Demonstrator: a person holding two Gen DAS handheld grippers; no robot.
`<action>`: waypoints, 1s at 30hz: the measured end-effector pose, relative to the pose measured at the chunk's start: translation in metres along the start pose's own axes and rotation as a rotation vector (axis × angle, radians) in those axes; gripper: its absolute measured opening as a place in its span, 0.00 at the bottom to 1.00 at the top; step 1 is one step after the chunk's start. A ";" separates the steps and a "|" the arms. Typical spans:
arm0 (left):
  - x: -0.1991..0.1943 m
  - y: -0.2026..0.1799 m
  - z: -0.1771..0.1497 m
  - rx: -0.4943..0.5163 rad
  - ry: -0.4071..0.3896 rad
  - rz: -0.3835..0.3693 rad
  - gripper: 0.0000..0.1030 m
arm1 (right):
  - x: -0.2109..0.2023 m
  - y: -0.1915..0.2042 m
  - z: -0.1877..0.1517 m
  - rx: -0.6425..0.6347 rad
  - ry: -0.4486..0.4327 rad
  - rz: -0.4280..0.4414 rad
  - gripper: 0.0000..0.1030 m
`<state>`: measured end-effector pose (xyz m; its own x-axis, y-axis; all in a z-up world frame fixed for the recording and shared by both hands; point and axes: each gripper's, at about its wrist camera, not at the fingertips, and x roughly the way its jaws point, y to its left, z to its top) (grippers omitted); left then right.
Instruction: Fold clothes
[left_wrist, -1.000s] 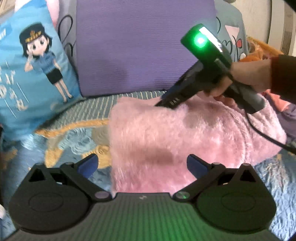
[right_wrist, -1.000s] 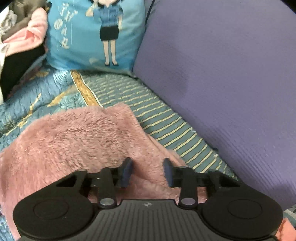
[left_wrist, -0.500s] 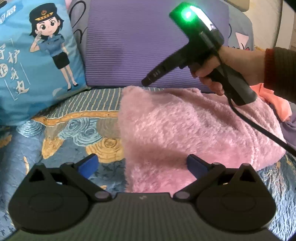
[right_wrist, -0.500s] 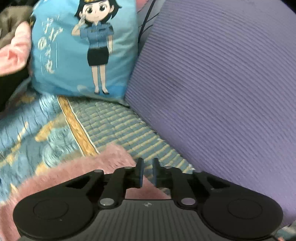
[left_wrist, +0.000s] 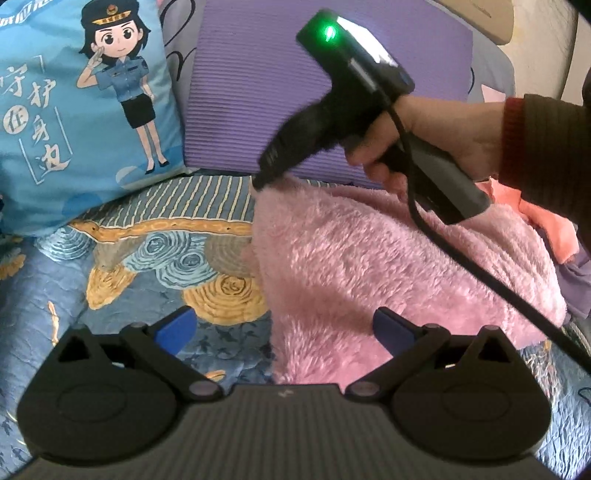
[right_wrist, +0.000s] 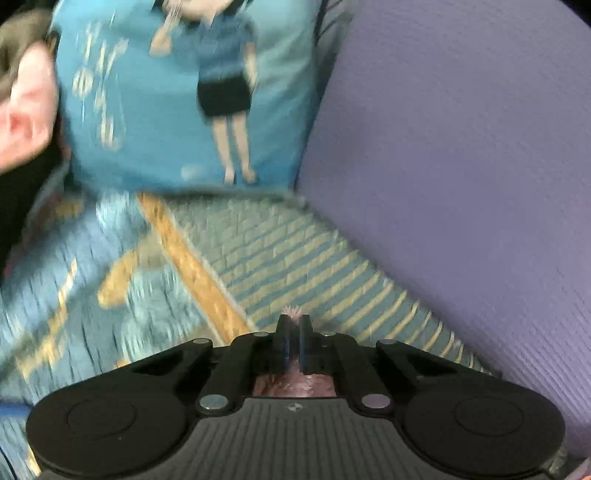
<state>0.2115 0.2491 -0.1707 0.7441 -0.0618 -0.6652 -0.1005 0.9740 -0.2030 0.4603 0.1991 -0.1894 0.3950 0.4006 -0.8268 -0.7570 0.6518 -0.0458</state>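
Observation:
A fluffy pink fleece garment (left_wrist: 369, 266) lies folded on the patterned bedspread (left_wrist: 147, 258). My left gripper (left_wrist: 282, 325) hovers open over its near left edge; the fleece reaches under the right finger only. A person's hand (left_wrist: 443, 140) holds my right gripper (left_wrist: 260, 181) at the garment's far left corner. In the right wrist view the right gripper (right_wrist: 293, 325) has its jaws closing tight on that corner, with pink fleece tufts (right_wrist: 293, 312) poking out between the pads.
A blue cartoon cushion (left_wrist: 74, 110) and a purple cushion (left_wrist: 258, 74) lean at the back. Orange and purple clothes (left_wrist: 554, 229) lie at the right. The right gripper's black cable (left_wrist: 498, 288) trails across the fleece. Pink and dark cloth (right_wrist: 26, 114) sits far left.
The right gripper's jaws went from open over the fleece to shut on its far corner. It moved left along the far edge. The left gripper shifted slightly leftward.

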 end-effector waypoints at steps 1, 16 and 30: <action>0.000 0.001 0.000 -0.003 0.000 0.001 1.00 | -0.002 0.000 0.004 0.005 -0.022 -0.014 0.04; 0.001 -0.006 -0.002 0.064 0.010 0.036 1.00 | -0.081 -0.036 -0.015 0.285 -0.284 -0.111 0.52; -0.024 -0.042 -0.037 -0.193 0.075 -0.059 1.00 | -0.309 -0.055 -0.420 0.988 -0.492 -0.316 0.80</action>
<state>0.1733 0.2014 -0.1724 0.7022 -0.1407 -0.6979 -0.1883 0.9087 -0.3727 0.1613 -0.2307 -0.1672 0.8196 0.1957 -0.5384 0.0655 0.9016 0.4275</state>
